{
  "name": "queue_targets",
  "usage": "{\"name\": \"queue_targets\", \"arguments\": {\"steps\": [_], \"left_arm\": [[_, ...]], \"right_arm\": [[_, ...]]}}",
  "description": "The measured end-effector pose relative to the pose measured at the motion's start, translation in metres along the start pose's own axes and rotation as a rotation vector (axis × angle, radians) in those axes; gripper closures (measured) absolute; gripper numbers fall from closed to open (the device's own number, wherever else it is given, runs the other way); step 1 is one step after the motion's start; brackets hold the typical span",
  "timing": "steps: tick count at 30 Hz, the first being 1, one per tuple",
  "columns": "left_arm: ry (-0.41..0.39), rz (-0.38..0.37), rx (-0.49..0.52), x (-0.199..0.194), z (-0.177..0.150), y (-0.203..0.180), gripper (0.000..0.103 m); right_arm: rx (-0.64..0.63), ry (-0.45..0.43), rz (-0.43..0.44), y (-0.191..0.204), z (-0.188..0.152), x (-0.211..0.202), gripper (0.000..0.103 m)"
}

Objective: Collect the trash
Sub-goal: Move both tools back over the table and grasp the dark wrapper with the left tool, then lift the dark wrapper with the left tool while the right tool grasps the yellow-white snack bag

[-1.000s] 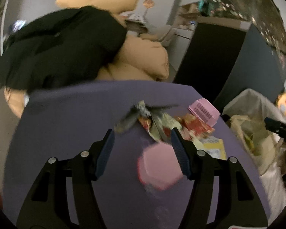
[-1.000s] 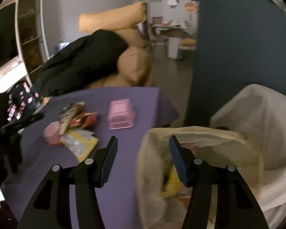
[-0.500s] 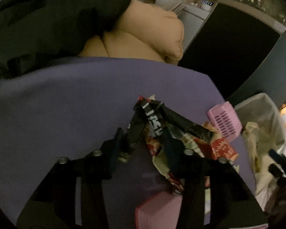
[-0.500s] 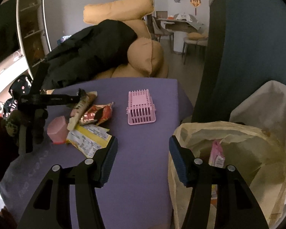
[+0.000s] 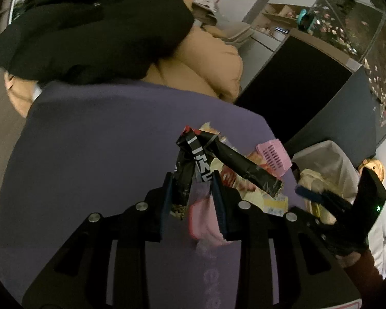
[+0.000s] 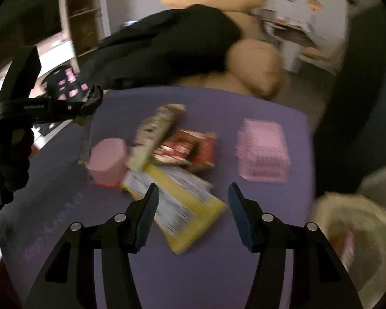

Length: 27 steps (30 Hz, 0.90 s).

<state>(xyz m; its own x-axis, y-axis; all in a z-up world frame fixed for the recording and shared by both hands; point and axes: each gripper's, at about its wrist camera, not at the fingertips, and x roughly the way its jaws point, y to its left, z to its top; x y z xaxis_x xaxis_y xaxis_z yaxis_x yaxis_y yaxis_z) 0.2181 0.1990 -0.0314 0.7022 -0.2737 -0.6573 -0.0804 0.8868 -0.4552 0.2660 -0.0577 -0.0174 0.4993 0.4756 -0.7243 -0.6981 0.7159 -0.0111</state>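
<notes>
On the purple table, wrappers beside tan cushions.

Bare purple table lies open under the right claw; wrappers crowd ahead.

Both wrist views angle down, close (fisheye); both share the purple table.

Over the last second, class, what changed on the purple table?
The left tongs closed on the black wrapper and lifted it. The right tongs, open and empty, swung from the trash bag toward the yellow packet. The pink basket stayed put.
</notes>
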Motion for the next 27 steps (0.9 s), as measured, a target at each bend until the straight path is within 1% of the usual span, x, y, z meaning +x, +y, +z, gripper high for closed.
{"name": "queue_targets", "arguments": {"steps": [1,3,6,7,8,9,10,14,16,20,23,25,27], "left_arm": [[0.004,0.006,-0.007,-0.001,-0.004,0.002,0.075],[0.023,0.003,-0.031,-0.006,-0.017,0.007,0.075],[0.036,-0.008,-0.048,-0.014,-0.036,0.009,0.075],[0.036,-0.009,-0.048,-0.016,-0.041,0.008,0.075],[0.037,-0.011,-0.049,-0.018,-0.046,0.007,0.075],[0.042,-0.014,-0.049,-0.021,-0.053,0.005,0.074],[0.046,-0.014,-0.048,-0.022,-0.057,0.004,0.074],[0.061,0.027,-0.011,-0.021,-0.075,-0.013,0.074],[0.066,0.031,0.003,-0.021,-0.08,-0.019,0.074],[0.068,0.027,0.04,-0.022,-0.086,-0.036,0.074],[0.064,0.01,0.069,-0.023,-0.089,-0.047,0.073],[0.06,-0.007,0.083,-0.024,-0.089,-0.05,0.066],[0.06,-0.027,0.096,-0.025,-0.091,-0.053,0.062]], "right_arm": [[-0.038,0.006,-0.017,0.005,0.005,0.008,0.05],[-0.068,0.037,-0.035,0.009,0.009,0.022,0.05],[-0.058,0.089,0.013,0.008,0.006,0.033,0.05],[-0.044,0.102,0.045,0.007,0.003,0.034,0.051],[-0.031,0.103,0.072,0.007,-0.002,0.032,0.055],[-0.021,0.104,0.088,0.007,-0.007,0.029,0.058],[-0.013,0.114,0.088,0.008,-0.012,0.024,0.067],[0.042,0.115,0.062,0.006,-0.032,-0.002,0.077],[0.082,0.118,0.051,0.002,-0.043,-0.016,0.079],[0.108,0.117,0.002,-0.004,-0.062,-0.039,0.081],[0.142,0.113,-0.028,-0.014,-0.072,-0.053,0.081],[0.163,0.109,-0.041,-0.022,-0.079,-0.062,0.081],[0.176,0.107,-0.048,-0.027,-0.083,-0.066,0.081]]}}
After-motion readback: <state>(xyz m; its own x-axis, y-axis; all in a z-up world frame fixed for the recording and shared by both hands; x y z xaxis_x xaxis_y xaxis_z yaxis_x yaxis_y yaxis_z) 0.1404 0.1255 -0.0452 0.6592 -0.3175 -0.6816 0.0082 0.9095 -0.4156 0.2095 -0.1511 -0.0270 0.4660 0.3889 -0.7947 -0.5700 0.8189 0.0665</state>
